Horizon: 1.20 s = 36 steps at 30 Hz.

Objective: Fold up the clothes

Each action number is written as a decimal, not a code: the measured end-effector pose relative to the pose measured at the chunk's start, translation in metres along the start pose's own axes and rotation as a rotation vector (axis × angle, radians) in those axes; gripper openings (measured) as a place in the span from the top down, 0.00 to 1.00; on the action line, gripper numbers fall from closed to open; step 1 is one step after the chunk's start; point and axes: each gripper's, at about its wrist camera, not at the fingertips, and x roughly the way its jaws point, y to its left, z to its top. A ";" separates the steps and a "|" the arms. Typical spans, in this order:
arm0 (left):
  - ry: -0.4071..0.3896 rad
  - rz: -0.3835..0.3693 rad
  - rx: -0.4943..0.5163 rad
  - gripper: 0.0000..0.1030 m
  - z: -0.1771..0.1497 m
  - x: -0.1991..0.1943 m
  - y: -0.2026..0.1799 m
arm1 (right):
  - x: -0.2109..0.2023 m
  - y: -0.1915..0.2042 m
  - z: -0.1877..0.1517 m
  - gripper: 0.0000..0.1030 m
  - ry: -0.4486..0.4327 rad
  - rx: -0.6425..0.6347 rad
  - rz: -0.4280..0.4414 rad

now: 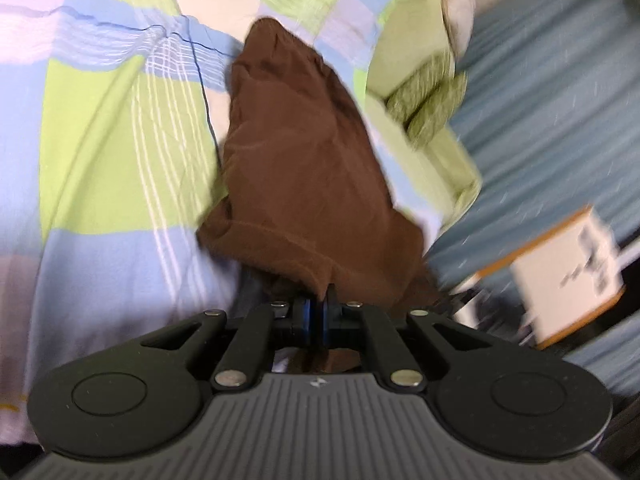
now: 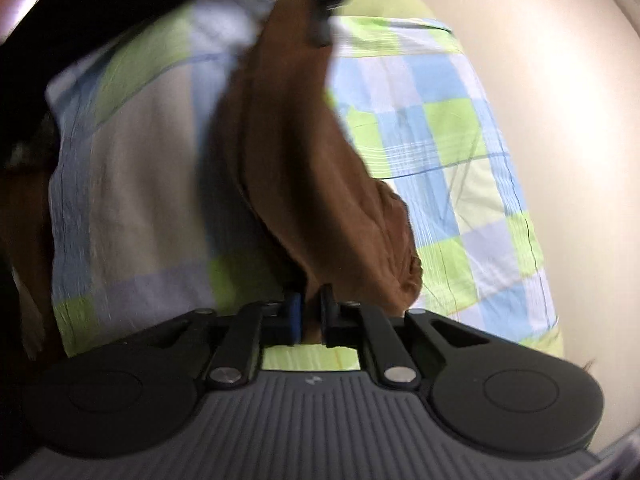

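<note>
A brown garment (image 1: 304, 168) hangs stretched between my two grippers above a bed. My left gripper (image 1: 316, 312) is shut on one hemmed edge of it. In the right wrist view the same brown garment (image 2: 296, 152) runs away from my right gripper (image 2: 310, 312), which is shut on its near edge. At the top of that view the left gripper (image 2: 324, 8) shows as a dark shape holding the far end. The cloth sags and bunches in the middle, with a gathered part (image 2: 400, 240) on the right side.
Under the garment lies a bed sheet (image 1: 112, 128) checked in green, blue and white (image 2: 440, 144). A green pillow (image 1: 428, 108) sits at the bed's edge. A white box (image 1: 568, 272) stands on the blue floor (image 1: 552, 92). A pale wall (image 2: 552, 80) borders the bed.
</note>
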 end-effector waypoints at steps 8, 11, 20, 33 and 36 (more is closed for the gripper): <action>0.034 0.214 0.451 0.55 -0.036 0.000 -0.040 | -0.023 -0.063 0.023 0.96 0.020 0.123 0.025; 0.028 0.323 0.670 0.49 -0.055 -0.004 -0.051 | -0.019 -0.077 0.024 0.96 0.039 0.191 0.047; -0.059 0.671 1.497 0.46 -0.136 0.024 -0.068 | -0.006 -0.108 0.031 0.96 0.056 0.346 0.048; -0.230 0.596 1.512 0.85 -0.125 0.047 -0.079 | 0.002 -0.121 0.033 0.96 0.078 0.366 0.051; -0.224 0.559 1.421 0.95 -0.115 0.029 -0.084 | 0.000 -0.122 0.029 0.96 0.085 0.384 0.056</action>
